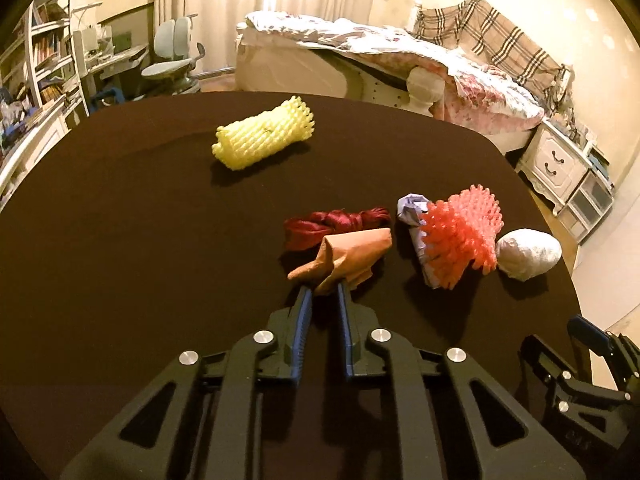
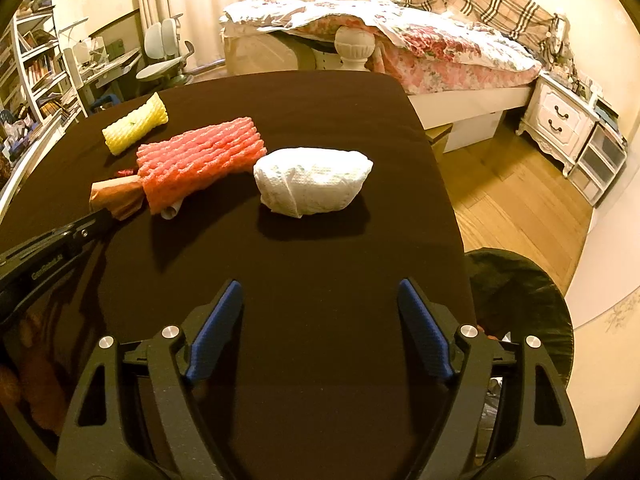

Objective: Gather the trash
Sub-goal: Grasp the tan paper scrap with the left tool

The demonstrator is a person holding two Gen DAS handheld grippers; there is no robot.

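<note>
My left gripper (image 1: 323, 287) is shut on a crumpled brown paper (image 1: 348, 254), also seen in the right wrist view (image 2: 116, 196). Behind it lies a dark red wrapper (image 1: 332, 226). To the right lie a pink foam net (image 1: 464, 234) (image 2: 200, 162) over a purple paper (image 1: 412, 210), and a white paper wad (image 1: 528, 254) (image 2: 312, 186). A yellow foam net (image 1: 264, 140) (image 2: 136, 128) lies farther back. My right gripper (image 2: 320, 292) is open and empty, short of the white wad. A dark trash bag (image 2: 520, 308) hangs by the table's right edge.
All the trash lies on a table with a dark brown cloth (image 1: 140, 220) (image 2: 320, 112). A bed (image 2: 420, 52), a nightstand (image 2: 560, 120), a desk chair (image 1: 172, 60) and bookshelves (image 1: 36, 64) stand beyond it.
</note>
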